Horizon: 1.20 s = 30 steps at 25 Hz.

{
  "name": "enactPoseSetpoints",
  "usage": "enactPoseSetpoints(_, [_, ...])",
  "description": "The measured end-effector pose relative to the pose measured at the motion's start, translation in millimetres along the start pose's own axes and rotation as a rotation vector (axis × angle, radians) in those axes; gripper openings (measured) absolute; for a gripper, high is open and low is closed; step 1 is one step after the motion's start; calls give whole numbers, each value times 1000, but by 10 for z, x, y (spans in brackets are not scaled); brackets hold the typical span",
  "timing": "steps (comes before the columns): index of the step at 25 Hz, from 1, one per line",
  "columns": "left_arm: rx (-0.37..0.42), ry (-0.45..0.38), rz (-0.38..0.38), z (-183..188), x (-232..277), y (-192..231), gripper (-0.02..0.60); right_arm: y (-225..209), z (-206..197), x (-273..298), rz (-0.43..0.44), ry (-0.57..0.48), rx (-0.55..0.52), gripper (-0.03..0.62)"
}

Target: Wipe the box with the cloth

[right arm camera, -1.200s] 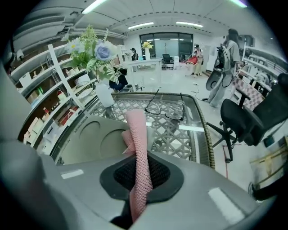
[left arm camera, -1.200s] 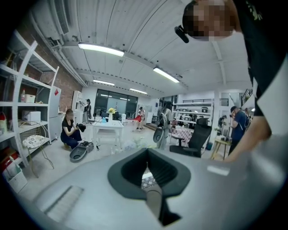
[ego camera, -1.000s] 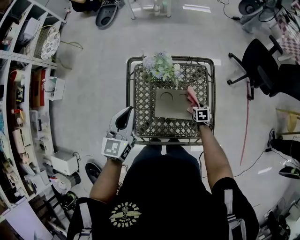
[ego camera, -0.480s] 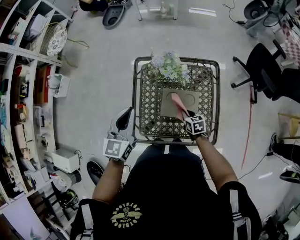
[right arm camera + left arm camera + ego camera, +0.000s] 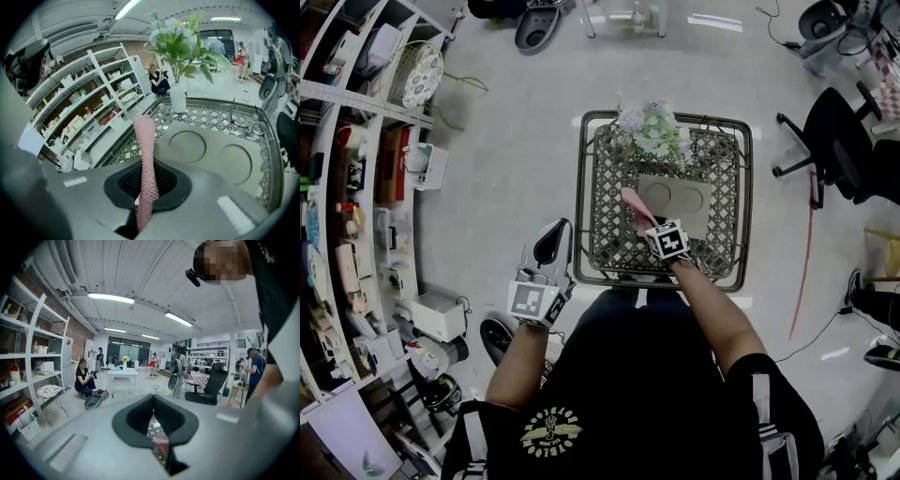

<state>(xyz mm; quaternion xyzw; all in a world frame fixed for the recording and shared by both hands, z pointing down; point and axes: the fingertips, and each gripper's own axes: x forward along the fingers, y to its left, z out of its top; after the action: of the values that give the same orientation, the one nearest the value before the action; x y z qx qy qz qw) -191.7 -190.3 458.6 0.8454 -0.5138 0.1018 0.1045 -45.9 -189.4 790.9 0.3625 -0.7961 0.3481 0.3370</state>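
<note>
A flat grey-tan box (image 5: 680,202) with two round impressions lies on the lattice metal table (image 5: 605,239). My right gripper (image 5: 648,225) is shut on a pink cloth (image 5: 634,206) that pokes out past the box's left edge. In the right gripper view the cloth (image 5: 144,140) stands up between the jaws of my right gripper (image 5: 146,187), with the box (image 5: 213,152) just ahead. My left gripper (image 5: 551,231) hangs left of the table over the floor. Seen in its own view, the left gripper (image 5: 154,420) holds nothing and its jaws are together.
A white vase of pale flowers (image 5: 654,131) stands at the table's far edge, just behind the box. Shelving (image 5: 347,187) full of goods runs along the left. Black office chairs (image 5: 839,141) sit to the right. People stand and crouch in the room's distance (image 5: 86,378).
My right gripper has swept the pink cloth leftwards over the box, from its right edge to its left edge. The left gripper has stayed beside the table.
</note>
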Motion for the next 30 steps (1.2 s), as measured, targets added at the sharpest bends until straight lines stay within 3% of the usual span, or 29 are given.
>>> enactPoseSetpoints(9, [15,23,3,-74,-48,88,0,-109,-218,254,-57,93,2,17])
enactPoseSetpoints(18, [37,-10,-51,108,99,-105,0,-592,-511,-67,-153,105,27,17])
enactPoseSetpoints(30, [26,-54,-44,261,167,-253,0,-1271,-1041,-695,-303,118,97,17])
